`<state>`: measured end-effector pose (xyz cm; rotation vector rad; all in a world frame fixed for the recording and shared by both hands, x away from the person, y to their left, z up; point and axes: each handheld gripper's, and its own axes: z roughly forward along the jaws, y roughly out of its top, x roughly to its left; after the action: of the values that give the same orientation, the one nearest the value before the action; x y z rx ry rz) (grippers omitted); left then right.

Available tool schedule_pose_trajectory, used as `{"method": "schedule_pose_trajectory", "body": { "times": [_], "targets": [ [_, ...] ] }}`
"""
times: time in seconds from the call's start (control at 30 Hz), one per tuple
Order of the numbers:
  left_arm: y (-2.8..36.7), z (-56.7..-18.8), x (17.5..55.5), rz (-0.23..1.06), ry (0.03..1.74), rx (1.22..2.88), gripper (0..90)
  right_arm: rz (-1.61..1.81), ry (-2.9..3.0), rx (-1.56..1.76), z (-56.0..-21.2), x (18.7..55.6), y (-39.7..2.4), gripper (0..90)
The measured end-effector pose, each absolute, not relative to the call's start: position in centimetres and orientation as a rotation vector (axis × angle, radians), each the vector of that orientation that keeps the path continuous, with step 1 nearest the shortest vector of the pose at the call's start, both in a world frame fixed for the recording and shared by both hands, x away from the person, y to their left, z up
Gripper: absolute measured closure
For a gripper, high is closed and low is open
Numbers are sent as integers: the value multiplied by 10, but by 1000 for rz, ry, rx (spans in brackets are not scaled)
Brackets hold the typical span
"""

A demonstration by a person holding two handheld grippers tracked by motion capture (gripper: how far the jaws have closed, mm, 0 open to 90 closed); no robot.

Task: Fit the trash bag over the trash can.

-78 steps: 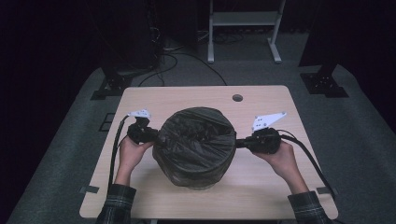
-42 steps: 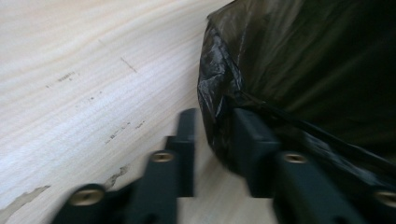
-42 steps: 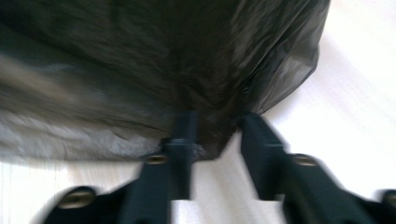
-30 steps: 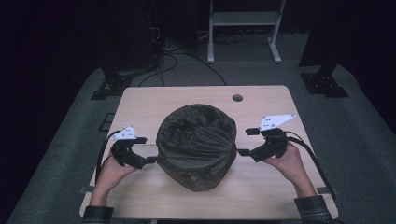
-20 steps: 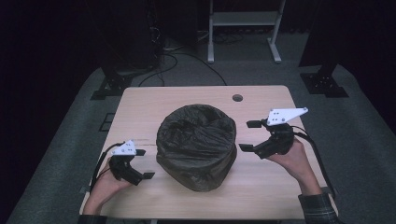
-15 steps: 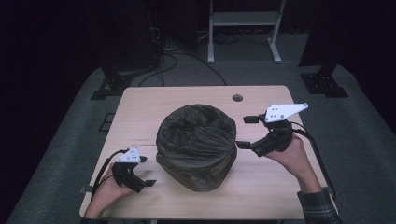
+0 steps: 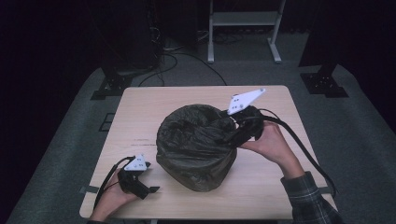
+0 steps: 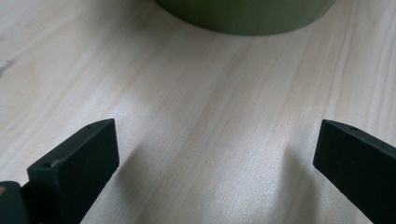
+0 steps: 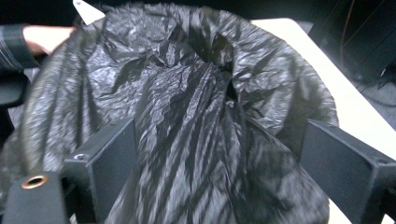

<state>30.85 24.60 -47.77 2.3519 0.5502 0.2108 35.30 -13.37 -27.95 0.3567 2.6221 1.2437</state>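
A round bin wrapped in a crinkled black plastic bag stands in the middle of the wooden table. My right gripper reaches onto the bag's upper right side from the right. In the right gripper view its jaws stand wide apart, with a raised fold of the bag between them, and the right gripper is open. My left gripper rests low near the table's front left corner, apart from the bin. The left gripper is open over bare wood, and the bin's olive green base lies ahead of it.
A small round hole sits in the table near its far edge. Black cables trail from both grippers off the table's sides. Beyond the table are a grey carpet, dark stand feet and a white frame.
My left gripper let go of the bag's left side and drew back to the front left corner. My right gripper rose and moved in over the bag's upper right side.
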Motion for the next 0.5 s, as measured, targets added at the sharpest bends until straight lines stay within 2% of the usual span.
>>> {"method": "schedule_pose_trajectory", "body": {
  "times": [0.27,0.5],
  "targets": [
    [246,-481,308,230,537,2326,0,1022,2767,378,-294,371,-98,102],
    [247,-483,307,240,535,2300,0,898,2840,351,-305,375,-84,111]
  ]
}}
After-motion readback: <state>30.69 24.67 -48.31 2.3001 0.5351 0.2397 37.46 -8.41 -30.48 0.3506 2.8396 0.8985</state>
